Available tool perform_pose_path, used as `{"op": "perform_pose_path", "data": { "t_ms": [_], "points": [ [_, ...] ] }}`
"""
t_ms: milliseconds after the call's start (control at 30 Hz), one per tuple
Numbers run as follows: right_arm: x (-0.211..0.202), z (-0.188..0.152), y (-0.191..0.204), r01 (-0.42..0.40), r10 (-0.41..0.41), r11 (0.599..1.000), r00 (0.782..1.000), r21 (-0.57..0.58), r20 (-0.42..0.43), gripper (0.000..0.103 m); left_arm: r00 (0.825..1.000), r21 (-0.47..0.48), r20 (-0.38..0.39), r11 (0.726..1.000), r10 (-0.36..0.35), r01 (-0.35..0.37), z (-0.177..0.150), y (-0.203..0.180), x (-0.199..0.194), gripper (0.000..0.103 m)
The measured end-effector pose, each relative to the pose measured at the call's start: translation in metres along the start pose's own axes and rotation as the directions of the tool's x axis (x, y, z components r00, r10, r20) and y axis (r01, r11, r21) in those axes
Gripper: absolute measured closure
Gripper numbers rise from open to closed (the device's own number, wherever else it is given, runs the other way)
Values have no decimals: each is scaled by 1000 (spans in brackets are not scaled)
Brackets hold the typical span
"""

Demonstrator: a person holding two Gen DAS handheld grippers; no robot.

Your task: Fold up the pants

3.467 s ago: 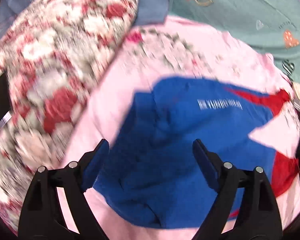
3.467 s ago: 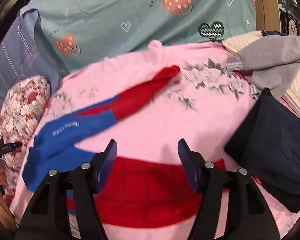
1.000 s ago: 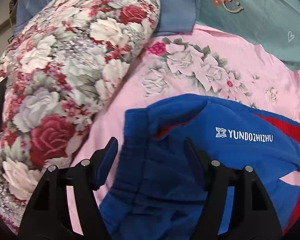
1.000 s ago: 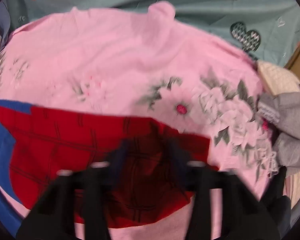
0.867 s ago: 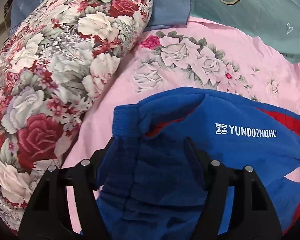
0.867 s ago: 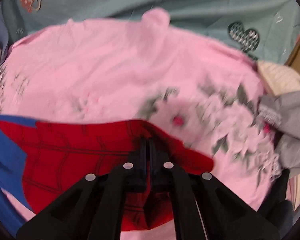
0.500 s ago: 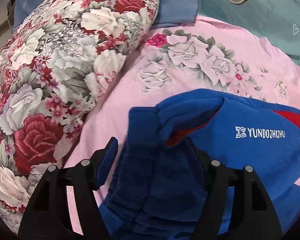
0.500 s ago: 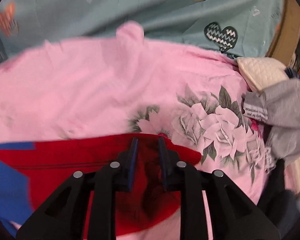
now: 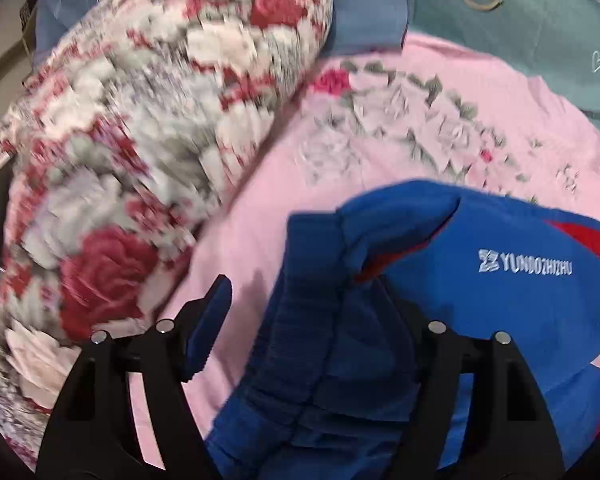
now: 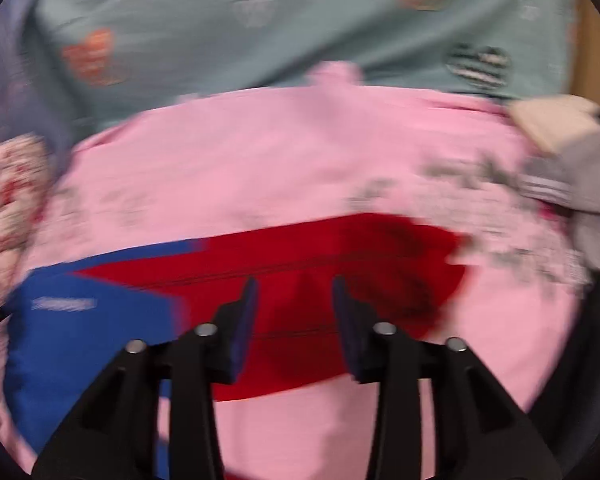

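Observation:
The pants [image 9: 500,292] are blue at the top with a white logo, and red in the legs [image 10: 340,272]. They lie on the pink floral sheet [image 10: 300,152]. In the left wrist view the ribbed blue waistband [image 9: 320,320] is bunched between the fingers of my left gripper [image 9: 304,320], which is open and not clamped on it. Its right finger is partly hidden behind the cloth. In the blurred right wrist view my right gripper [image 10: 296,316] is open just above the red legs, which lie flat together, and holds nothing.
A big rose-patterned pillow [image 9: 140,160] lies left of the waistband, with a blue pillow [image 9: 364,8] behind it. A teal heart-print sheet [image 10: 300,20] is at the back. Grey clothing [image 10: 580,184], a cream quilted piece [image 10: 552,120] and a dark garment [image 10: 580,400] crowd the right side.
My right gripper, shut on the red leg end a second ago, has opened, let it go and drawn back. My left gripper stayed open and slid slightly left along the waistband.

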State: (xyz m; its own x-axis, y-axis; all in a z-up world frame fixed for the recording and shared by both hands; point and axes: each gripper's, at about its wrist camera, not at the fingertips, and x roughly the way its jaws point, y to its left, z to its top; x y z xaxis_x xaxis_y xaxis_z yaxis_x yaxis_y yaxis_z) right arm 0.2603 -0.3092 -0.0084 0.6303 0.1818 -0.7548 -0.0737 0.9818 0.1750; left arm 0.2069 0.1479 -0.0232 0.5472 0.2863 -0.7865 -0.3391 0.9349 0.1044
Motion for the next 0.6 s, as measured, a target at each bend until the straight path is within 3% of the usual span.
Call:
{"op": "perform_pose_path", "data": {
  "t_ms": [100, 200, 233, 333, 467, 533, 600],
  "points": [
    [18, 0, 68, -171, 164, 981, 984, -97, -72, 58, 998, -5, 55, 999, 35, -34, 8, 0, -14, 19],
    [57, -5, 130, -323, 295, 937, 935, -130, -196, 58, 999, -50, 3, 998, -39, 39, 11, -2, -13, 19],
    [66, -10, 154, -341, 302, 928, 924, -150, -236, 58, 997, -64, -28, 995, -77, 75, 9, -5, -11, 19],
    [104, -15, 193, -303, 229, 923, 927, -235, -296, 58, 987, -76, -65, 987, -149, 144, 0, -15, -7, 19],
    [129, 10, 190, -232, 189, 950, 960, -209, -204, 67, 988, -38, -57, 989, -143, 141, -11, -26, 1, 19],
    [141, 27, 183, -210, 185, 965, 970, -158, -158, 74, 988, -53, -70, 990, -137, 133, -10, -26, 11, 19],
    [144, 34, 183, -170, 155, 974, 982, -151, -105, 73, 986, -77, -85, 988, -142, 136, -9, -24, 19, 19]
  ]
}}
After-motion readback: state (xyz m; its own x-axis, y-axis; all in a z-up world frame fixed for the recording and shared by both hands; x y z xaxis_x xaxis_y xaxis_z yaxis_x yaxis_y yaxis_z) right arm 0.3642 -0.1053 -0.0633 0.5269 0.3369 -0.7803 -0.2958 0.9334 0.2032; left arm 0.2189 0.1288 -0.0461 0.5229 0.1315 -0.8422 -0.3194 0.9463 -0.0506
